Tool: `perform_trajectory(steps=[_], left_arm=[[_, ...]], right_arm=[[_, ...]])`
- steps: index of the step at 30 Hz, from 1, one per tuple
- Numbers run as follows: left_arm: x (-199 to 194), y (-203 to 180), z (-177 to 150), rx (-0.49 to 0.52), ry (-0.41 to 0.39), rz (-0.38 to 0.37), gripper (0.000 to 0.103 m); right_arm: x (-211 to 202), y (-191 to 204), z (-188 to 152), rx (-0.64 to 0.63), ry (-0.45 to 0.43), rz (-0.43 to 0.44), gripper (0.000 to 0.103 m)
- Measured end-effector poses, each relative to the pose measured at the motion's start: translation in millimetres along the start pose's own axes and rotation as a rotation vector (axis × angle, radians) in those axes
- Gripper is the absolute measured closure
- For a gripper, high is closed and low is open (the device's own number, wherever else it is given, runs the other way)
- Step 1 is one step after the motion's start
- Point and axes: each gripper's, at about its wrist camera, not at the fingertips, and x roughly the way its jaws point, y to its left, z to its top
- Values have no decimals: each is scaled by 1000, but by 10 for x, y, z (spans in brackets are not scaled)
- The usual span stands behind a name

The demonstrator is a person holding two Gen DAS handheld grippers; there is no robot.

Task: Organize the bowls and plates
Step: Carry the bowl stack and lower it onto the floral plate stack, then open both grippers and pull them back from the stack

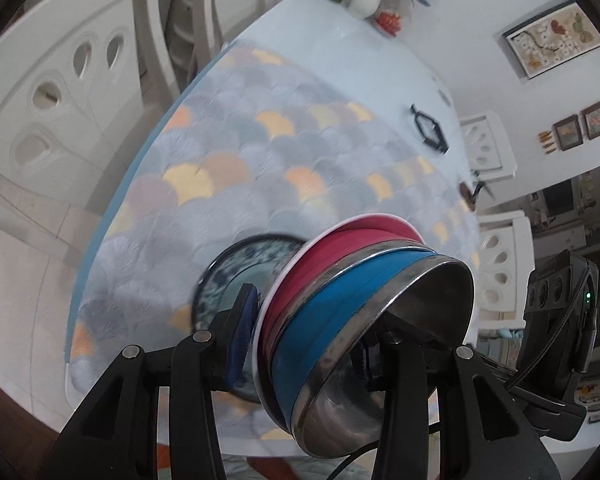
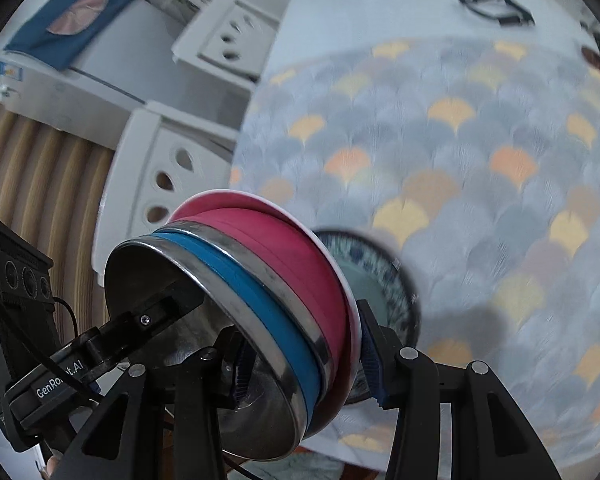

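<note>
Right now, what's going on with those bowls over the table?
Both grippers are clamped on one nested stack of bowls, held tilted above the scallop-patterned tablecloth. The left gripper and the right gripper each pinch the rims from opposite sides. The stack is a steel bowl with a blue band nested with a pink bowl. A dark-rimmed patterned plate shows beyond the stack; whether it rests on the table is unclear.
</note>
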Motion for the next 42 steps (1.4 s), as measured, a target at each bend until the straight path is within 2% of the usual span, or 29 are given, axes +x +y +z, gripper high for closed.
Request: perform_trajectory(steps=[5, 13, 19, 23, 29, 31, 35, 36, 37, 38, 40, 41, 42], left_arm=[[196, 223, -35, -16, 75, -28, 66], [356, 276, -62, 8, 149, -41, 66], [411, 336, -62, 2, 173, -24, 66], [409, 392, -50, -26, 174, -38, 66], [346, 370, -18, -3, 157, -54, 66], [189, 343, -4, 29, 103, -63, 66], [-409, 126, 56, 198, -102, -9, 66], [-613, 19, 54, 251, -171, -9, 63], [-710, -43, 48, 280, -207, -10, 62], [-870, -155, 6, 335, -266, -6, 56], [-1030, -280, -82, 404, -331, 0, 36], [-1119, -349, -151, 448, -377, 6, 17], [-1161, -379, -196, 465, -407, 9, 3]], right_arm=[[201, -74, -35, 57, 25, -40, 58], [285, -167, 9, 118, 20, -74, 58], [391, -206, 27, 131, 52, -80, 58], [408, -249, 41, 148, 47, -75, 58], [322, -319, 38, 169, 33, -64, 58], [222, -340, 17, 189, 13, -50, 58], [-184, -199, -63, 148, -97, -77, 57], [-310, -110, -101, 116, -139, -100, 51], [-397, -31, -139, 87, -170, -117, 46], [-492, 66, -198, 50, -207, -136, 44], [-635, 266, -358, -22, -271, -190, 37], [-682, 344, -439, -52, -297, -216, 36], [-728, 437, -539, -83, -330, -251, 36]])
